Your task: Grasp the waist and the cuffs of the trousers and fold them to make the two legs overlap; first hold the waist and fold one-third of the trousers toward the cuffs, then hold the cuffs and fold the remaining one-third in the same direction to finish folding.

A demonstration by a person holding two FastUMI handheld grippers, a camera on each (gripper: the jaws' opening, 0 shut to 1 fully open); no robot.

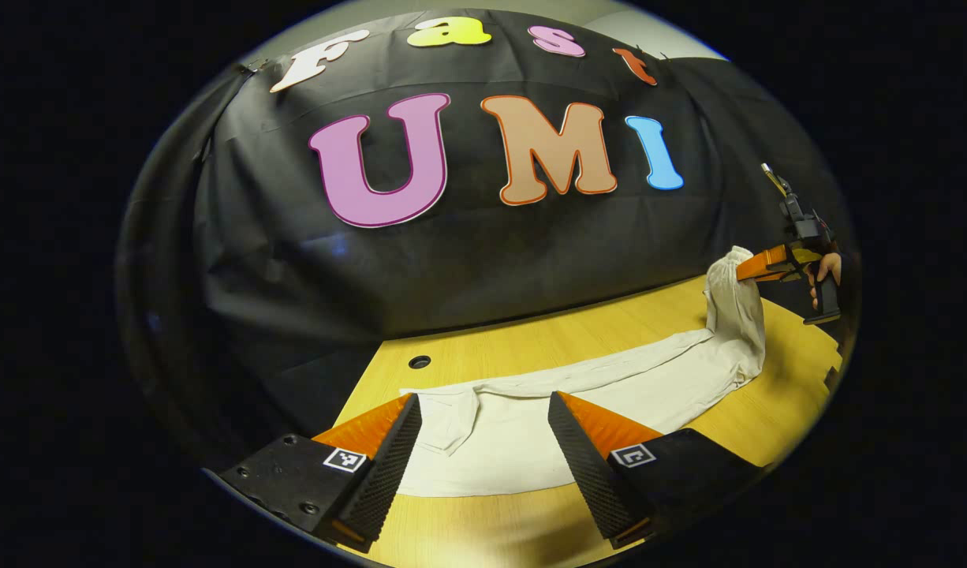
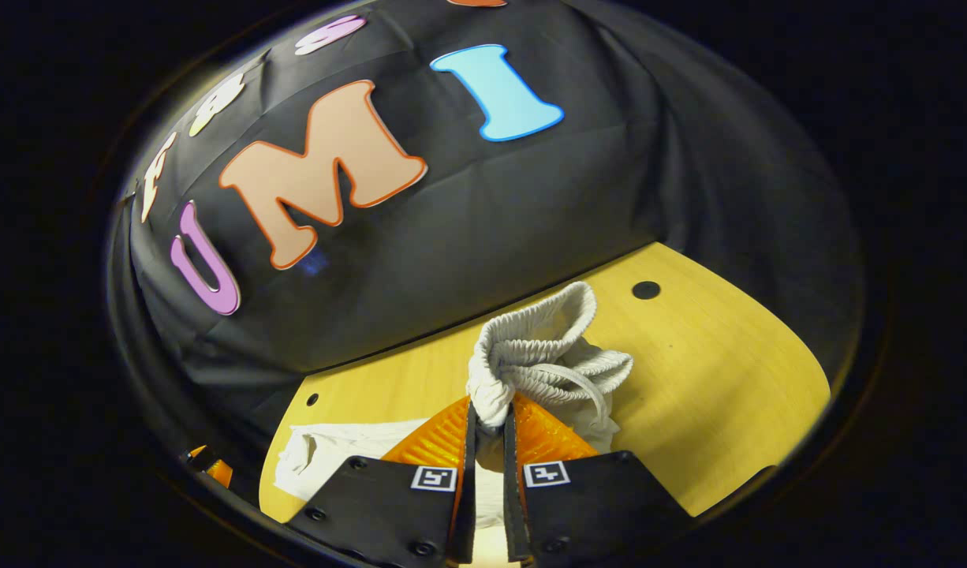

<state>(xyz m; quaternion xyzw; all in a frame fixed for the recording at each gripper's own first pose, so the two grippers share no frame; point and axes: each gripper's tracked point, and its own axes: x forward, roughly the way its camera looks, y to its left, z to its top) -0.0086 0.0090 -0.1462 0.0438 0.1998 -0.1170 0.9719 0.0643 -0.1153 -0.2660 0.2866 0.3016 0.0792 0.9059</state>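
Pale trousers stretched along the wooden surface, one end lifted.

The right tongs (image 2: 487, 422) are pinched tight on the ribbed waist (image 2: 543, 347) of the trousers (image 1: 610, 390), holding it bunched above the surface (image 2: 720, 394); bare wood lies open beyond it up to the black cloth wall (image 2: 531, 213), with a small round hole (image 2: 646, 289) near that edge. The left tongs (image 1: 483, 450) stand wide apart with nothing between them, poised over the cuff end (image 1: 444, 418), which lies flat near the surface's front edge.
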